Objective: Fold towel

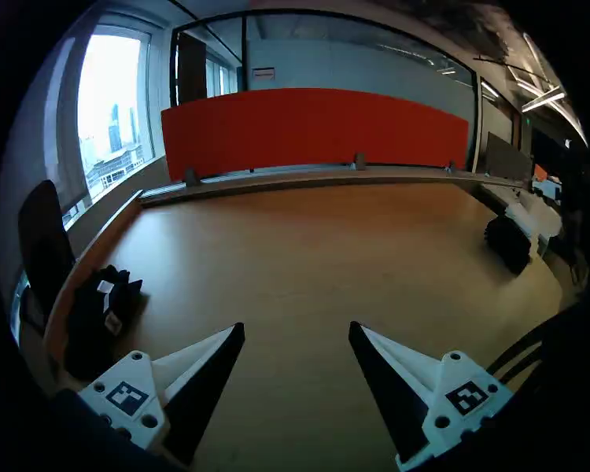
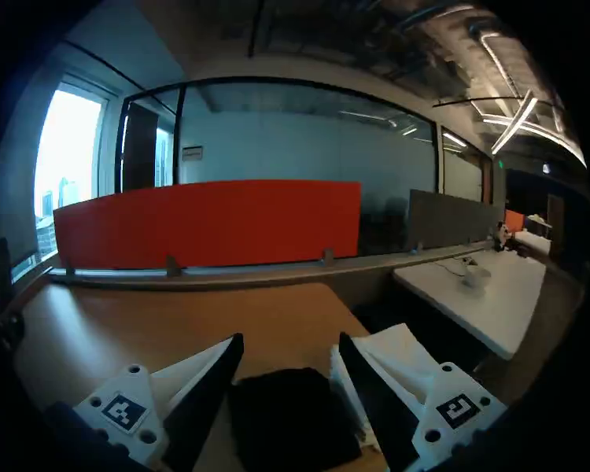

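Claws: both spread wide, empty. We hold the left claw (image 1: 296,326) over the worktop's (image 1: 311,244) middle, presumably leaving folding room. We hang the right claw (image 2: 290,337) above the dark towel (image 2: 295,417), lying by a white folded stack (image 2: 389,350) at the worktop's right edge, likely lined up for pickup.

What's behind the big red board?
Behind the red board stands a glass wall with a pale room beyond. Whatever sits lower down is covered by the board.
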Demonstrator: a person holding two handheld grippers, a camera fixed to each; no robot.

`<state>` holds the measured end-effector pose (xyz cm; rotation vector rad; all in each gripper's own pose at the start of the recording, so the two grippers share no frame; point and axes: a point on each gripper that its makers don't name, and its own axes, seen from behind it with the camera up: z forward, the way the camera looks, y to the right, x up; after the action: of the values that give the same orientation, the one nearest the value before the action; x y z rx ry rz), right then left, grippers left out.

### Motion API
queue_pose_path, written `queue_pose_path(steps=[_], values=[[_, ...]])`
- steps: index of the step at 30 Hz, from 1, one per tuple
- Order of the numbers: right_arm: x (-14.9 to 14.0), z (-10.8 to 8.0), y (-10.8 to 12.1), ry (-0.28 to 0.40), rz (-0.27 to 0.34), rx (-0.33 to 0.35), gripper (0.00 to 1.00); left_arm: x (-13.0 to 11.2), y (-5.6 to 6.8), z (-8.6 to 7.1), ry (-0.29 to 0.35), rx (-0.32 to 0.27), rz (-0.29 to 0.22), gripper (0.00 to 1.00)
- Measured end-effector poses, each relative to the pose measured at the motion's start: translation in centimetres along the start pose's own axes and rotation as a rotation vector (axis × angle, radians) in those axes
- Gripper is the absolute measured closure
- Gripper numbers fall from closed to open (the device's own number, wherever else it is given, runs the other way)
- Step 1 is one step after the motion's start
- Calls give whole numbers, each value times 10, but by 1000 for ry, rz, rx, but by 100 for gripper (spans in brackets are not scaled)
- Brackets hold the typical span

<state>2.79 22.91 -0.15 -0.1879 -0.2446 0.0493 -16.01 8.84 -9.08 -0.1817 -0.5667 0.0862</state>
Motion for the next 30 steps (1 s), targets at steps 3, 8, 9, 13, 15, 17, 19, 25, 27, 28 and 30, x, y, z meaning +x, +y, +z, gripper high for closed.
queue_pose_path(steps=[3, 8, 9, 13, 15, 17, 19, 25, 27, 28, 30], values=[[14, -3, -9, 39, 27, 23, 6, 2, -2, 1, 5, 4, -3, 1], [31, -6, -22, 85, 27, 52, 6, 5, -3, 3, 13, 9, -10, 1], [33, -7, -25, 91, 22, 58, 6, 5, -4, 3, 14, 10, -13, 1], [40, -7, -38, 101, 0, 83, 6, 8, -6, 4, 25, 17, -24, 1], [43, -8, -45, 106, -9, 96, 6, 11, -8, 4, 34, 20, -28, 1], [46, -8, -52, 112, -14, 106, 6, 15, -10, 4, 45, 22, -32, 1], [49, -9, -60, 120, -19, 120, 6, 20, -12, 4, 59, 25, -36, 1], [60, -13, -88, 137, -22, 166, 5, 41, -23, 5, 109, 43, -48, 1], [63, -14, -98, 139, -21, 178, 5, 51, -27, 5, 130, 49, -51, 1], [64, -14, -103, 139, -21, 185, 5, 56, -28, 5, 141, 49, -53, 1], [67, -16, -114, 140, -22, 198, 5, 67, -31, 5, 164, 51, -58, 1]])
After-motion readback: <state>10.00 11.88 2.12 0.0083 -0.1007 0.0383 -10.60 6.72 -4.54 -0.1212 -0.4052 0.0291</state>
